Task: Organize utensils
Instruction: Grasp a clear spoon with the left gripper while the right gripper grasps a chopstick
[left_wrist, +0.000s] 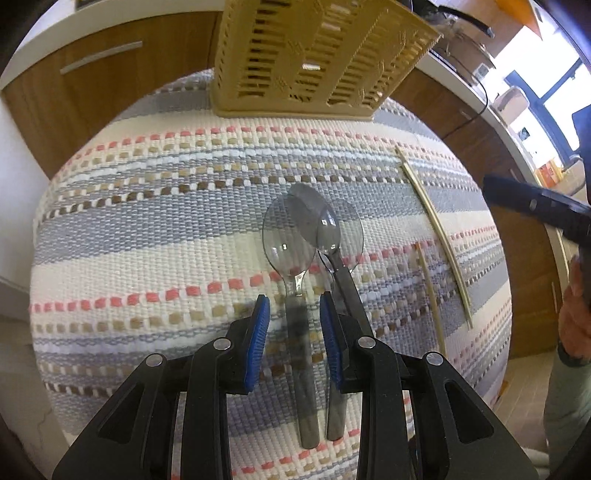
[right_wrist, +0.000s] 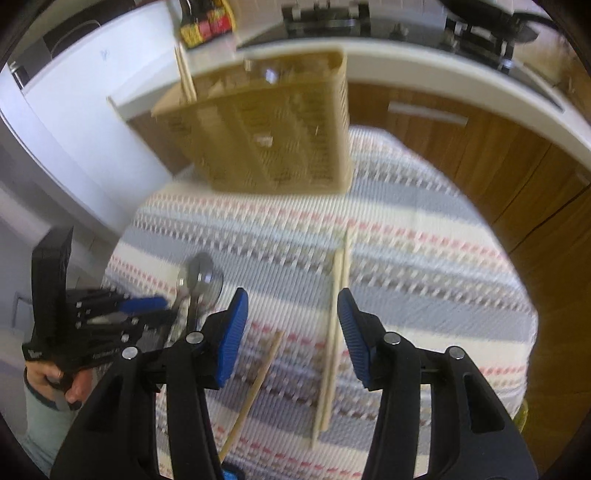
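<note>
Both hand-held grippers tilt steeply down over a striped mat (left_wrist: 147, 229). The left hand-held gripper (left_wrist: 295, 317) stands narrowly parted, its blue pads either side of a clear spoon's (left_wrist: 291, 251) handle without pressing it; a second spoon (left_wrist: 321, 229) lies just right, crossing the first one's bowl. The right hand-held gripper (right_wrist: 291, 325) gapes wider, straddling a pair of pale chopsticks (right_wrist: 332, 332) near its right pad; a single chopstick (right_wrist: 255, 387) lies below its left pad. A tan slotted basket (left_wrist: 314, 59) stands ahead of both.
</note>
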